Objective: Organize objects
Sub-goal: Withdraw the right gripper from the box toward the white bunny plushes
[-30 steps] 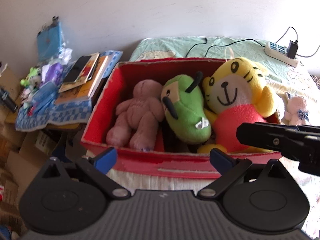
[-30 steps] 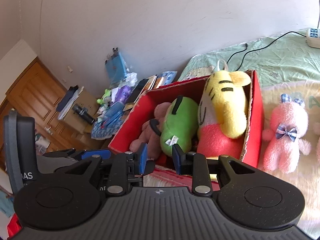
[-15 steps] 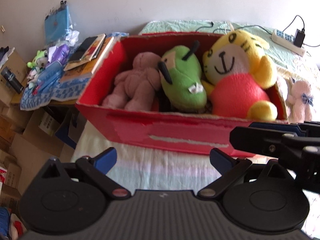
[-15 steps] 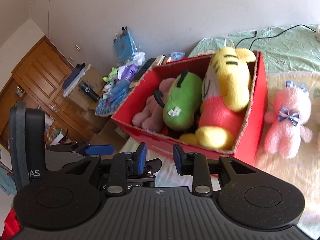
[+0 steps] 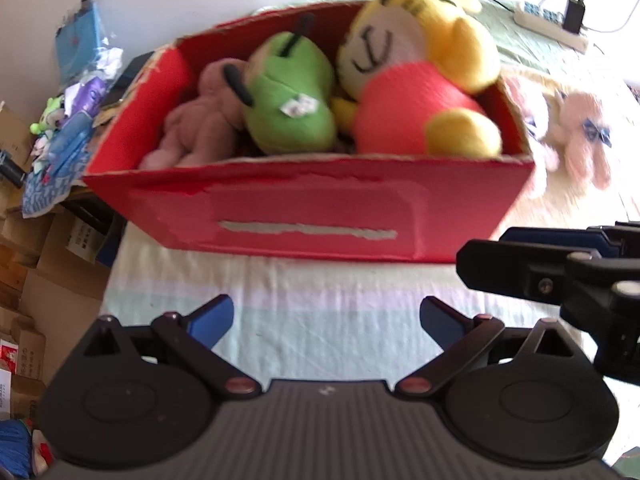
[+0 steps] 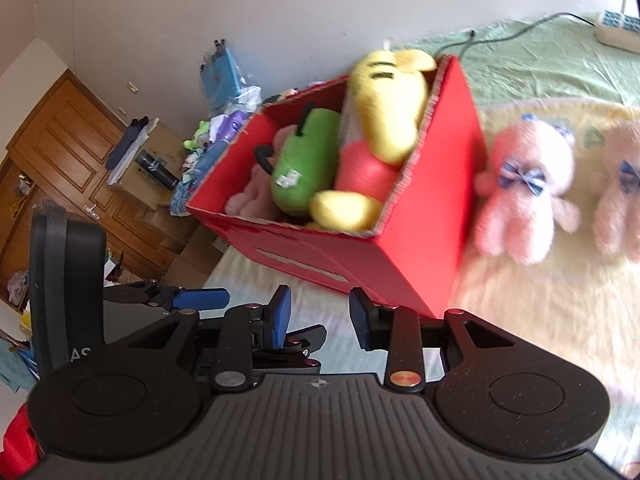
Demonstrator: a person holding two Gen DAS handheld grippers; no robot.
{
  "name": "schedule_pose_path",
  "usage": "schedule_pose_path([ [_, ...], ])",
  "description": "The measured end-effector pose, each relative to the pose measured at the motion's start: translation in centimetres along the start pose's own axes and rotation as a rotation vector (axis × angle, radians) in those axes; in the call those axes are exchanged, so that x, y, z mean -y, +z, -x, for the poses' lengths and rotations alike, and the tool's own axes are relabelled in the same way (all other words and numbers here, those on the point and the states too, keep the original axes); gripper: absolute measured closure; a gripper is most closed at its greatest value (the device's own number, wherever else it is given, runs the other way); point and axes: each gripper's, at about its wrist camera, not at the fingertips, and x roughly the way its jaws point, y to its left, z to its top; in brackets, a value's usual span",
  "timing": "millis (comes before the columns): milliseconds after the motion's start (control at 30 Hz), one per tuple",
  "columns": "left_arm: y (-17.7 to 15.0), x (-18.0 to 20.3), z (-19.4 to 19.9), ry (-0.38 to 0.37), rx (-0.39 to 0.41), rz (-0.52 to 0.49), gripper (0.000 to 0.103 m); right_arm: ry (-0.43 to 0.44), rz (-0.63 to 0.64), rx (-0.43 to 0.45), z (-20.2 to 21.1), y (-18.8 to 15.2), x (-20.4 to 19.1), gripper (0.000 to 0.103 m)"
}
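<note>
Here, a red box (image 5: 312, 208) sits on a bed (image 5: 320, 292), holding a yellow tiger plush (image 5: 420, 64), a green plush (image 5: 292, 92) and a pink plush (image 5: 196, 128). Two pink bears (image 6: 524, 184) lie just beside the box, apparently next to be packed. The left tool (image 5: 322, 318) is spread wide and empty; the right tool (image 6: 318, 316) is parted narrowly, also empty. Both hover near the box front, so reaching a bear means moving right.

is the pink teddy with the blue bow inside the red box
No, the fluffy pink teddy bear with a blue checked bow lies on the bed beside the red cardboard box, outside its right wall.
</note>
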Motion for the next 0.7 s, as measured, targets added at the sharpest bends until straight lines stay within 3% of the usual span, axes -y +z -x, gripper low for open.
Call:
schedule_pose_path([
  [700,0.0,8.2,-1.5,-0.071,-0.052,-0.156,0.003,-0.073,-0.126,0.012,3.6,-2.4,6.2,0.067],
])
